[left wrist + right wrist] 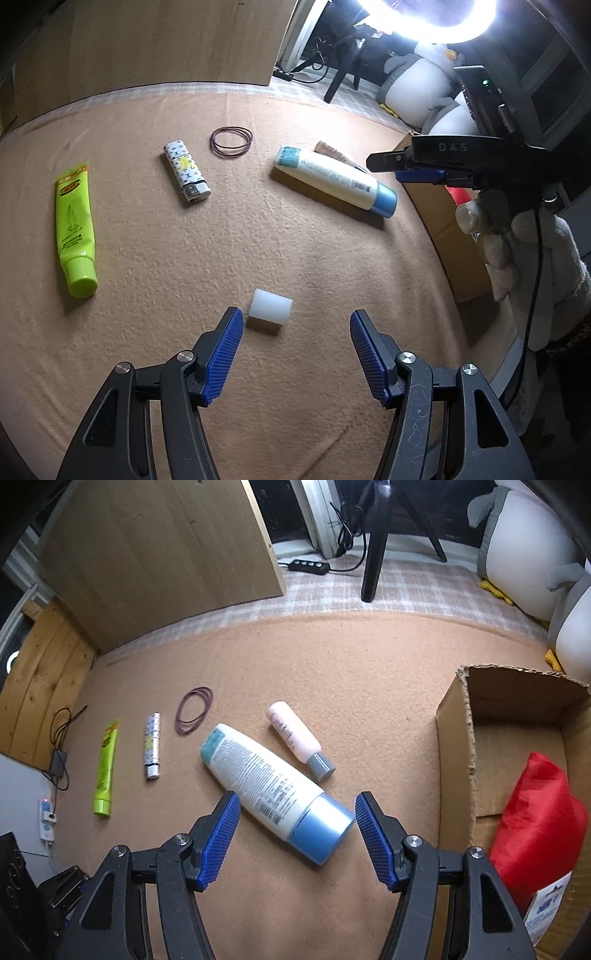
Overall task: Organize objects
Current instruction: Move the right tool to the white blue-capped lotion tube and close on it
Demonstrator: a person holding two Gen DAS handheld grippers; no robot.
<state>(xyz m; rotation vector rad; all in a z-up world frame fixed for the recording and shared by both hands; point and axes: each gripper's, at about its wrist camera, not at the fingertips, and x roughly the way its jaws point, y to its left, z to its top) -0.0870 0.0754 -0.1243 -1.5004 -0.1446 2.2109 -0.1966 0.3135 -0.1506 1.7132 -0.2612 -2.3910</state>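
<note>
Left tool (pixel 296 325) spread, small white foam block (pixel 270 306) just ahead; right tool (pixel 295 806) spread around white bottle's blue cap (pixel 320 830).

On the mat: 1 green tube (pixel 75 229), 1 lighter (pixel 186 172), 1 white bottle (pixel 273 786), 1 pink bottle (pixel 300 745), 1 white foam block (pixel 270 307), plus 1 cardboard box (pixel 456 746) holding 1 red pouch (pixel 535 827).

A tan felt mat (pixel 332 657) is covering the floor. At its centre a big white bottle (pixel 266 775) is lying, cap pointing to five o'clock. A small pink bottle (pixel 295 738) is lying just beside it at one o'clock. Toward nine o'clock, rubber bands (pixel 194 709), a lighter (pixel 152 745) and a green tube (pixel 105 766) are lying apart. A cardboard box (pixel 456 760) is sitting at three o'clock, and a white block (pixel 270 306) is resting near the mat's six o'clock edge.
</note>
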